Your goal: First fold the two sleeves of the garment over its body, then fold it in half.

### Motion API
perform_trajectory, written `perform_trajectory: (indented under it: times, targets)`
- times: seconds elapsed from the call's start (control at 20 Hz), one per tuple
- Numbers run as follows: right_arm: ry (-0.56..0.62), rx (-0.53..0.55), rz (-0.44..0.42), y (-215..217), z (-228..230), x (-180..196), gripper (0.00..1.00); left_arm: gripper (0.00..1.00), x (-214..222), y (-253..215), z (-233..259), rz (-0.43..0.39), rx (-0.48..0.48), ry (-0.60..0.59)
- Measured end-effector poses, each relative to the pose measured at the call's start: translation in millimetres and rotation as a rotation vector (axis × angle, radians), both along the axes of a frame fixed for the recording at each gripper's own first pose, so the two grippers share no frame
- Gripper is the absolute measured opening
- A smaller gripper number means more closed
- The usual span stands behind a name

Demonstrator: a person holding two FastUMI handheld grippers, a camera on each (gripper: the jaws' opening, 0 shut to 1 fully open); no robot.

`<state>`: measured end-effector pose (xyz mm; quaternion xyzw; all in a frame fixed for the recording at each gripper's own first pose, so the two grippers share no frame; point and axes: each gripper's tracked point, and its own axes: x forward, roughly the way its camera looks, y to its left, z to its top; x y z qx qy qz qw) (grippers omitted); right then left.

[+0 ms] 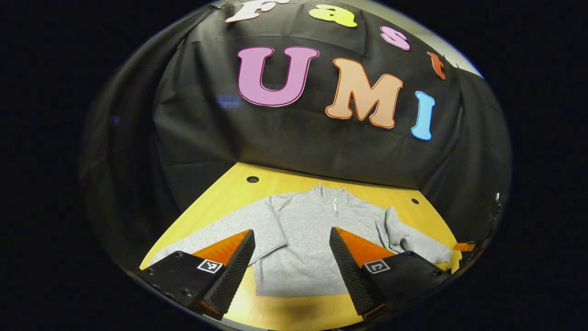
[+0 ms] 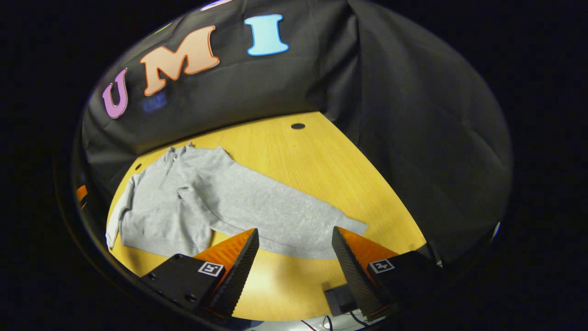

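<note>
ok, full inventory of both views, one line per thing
sweatshirt: one, grey, short zip at the collar, lying flat on the table with both sleeves spread out to the sides, nothing folded yet
table: one, yellow wood grain, under the sweatshirt, dark round holes near its far edge
booth wall: black cloth, behind and beside the table
small dark box: one, at the table's near edge in the right gripper view, with cables below it; cannot tell what it is
left tool: one, open, above the sweatshirt's hem, holding nothing
right tool: one, open, near the end of one sleeve, holding nothing
</note>
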<state>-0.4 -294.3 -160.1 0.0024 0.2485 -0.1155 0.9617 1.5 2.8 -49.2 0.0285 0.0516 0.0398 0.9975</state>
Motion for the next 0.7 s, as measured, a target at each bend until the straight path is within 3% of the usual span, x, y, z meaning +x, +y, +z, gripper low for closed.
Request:
perform_trajectory:
  times: [0.05, 0.1, 0.45, 0.65, 0.7]
  targets:
    - [0.019, -0.001, 0.001, -7, -9, 3, 0.99, 0.95, 0, 0, -3, 0.002, -0.005, -0.002]
    - [0.036, -0.010, 0.001, -15, -16, 6, 0.95, 0.95, 1, 0, -7, 0.005, -0.008, 0.002]
    - [0.170, -0.012, -0.036, -61, -64, 15, 0.99, 0.95, 4, -1, -28, 0.036, -0.015, 0.042]
    - [0.205, -0.002, -0.029, -65, -75, 15, 0.96, 0.95, 1, -4, -29, 0.052, -0.011, 0.042]
    - [0.212, 0.002, -0.018, -63, -77, 15, 0.99, 0.95, 1, -5, -29, 0.051, -0.009, 0.041]
